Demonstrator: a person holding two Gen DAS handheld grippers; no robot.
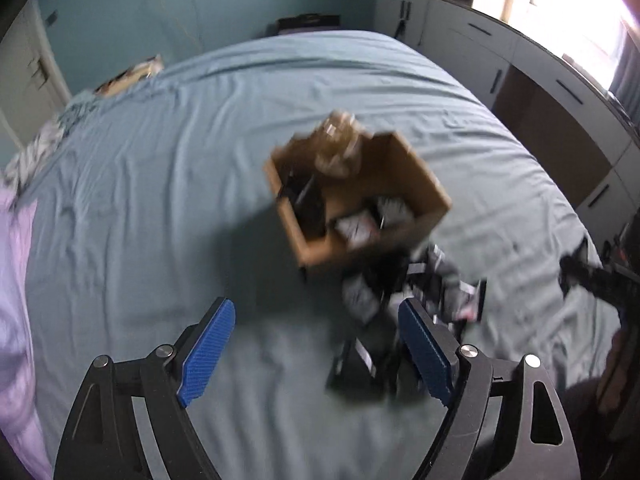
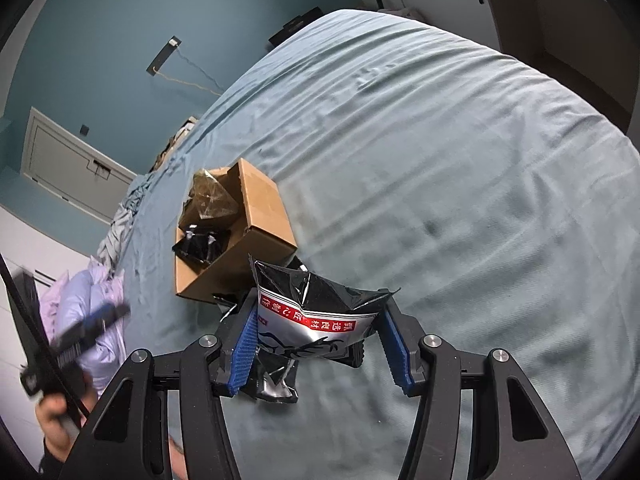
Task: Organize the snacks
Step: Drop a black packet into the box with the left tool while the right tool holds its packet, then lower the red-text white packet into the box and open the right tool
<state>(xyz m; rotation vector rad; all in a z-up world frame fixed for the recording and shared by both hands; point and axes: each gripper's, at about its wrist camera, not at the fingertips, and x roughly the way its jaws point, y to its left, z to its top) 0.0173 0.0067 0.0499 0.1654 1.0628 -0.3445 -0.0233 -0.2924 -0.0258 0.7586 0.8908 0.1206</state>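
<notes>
Teal walls behind, and a wide bed [image 1: 160, 184] under a rumpled blue-grey sheet filling both views. Open cardboard box [image 1: 360, 200] sitting near the middle of the bed, a clear bag of brownish snacks [image 1: 340, 148] poking above its far rim, dark packets down inside.

From the left wrist view: left gripper [image 1: 316, 356] hanging above bare sheet, blue fingers [image 1: 208, 348] spread wide, nothing between them. Blurred picture, this one. Heap of black-and-silver snack packets [image 1: 404, 300] lying on the sheet just beside the box's near corner, one dark packet closer in, by the right-hand pad. White cupboards and a bright window along the right edge, seen only here. Lilac bedding [image 1: 16, 280] bunched at the bed's left edge.

From the right wrist view: right gripper [image 2: 320, 340] clamped on a black-and-silver snack packet [image 2: 316, 320], red band with white lettering across its front, pads pressing both side edges, packet crumpled and raised above the sheet near the box's near corner. Sharper look into the box here too: clear bag upright at the back, a black packet [image 2: 200, 246] tilted in front of it. Left gripper blurred at the lower left, a hand [image 2: 56, 412] wrapped round its handle. White door in the teal wall, visible only from this side.
</notes>
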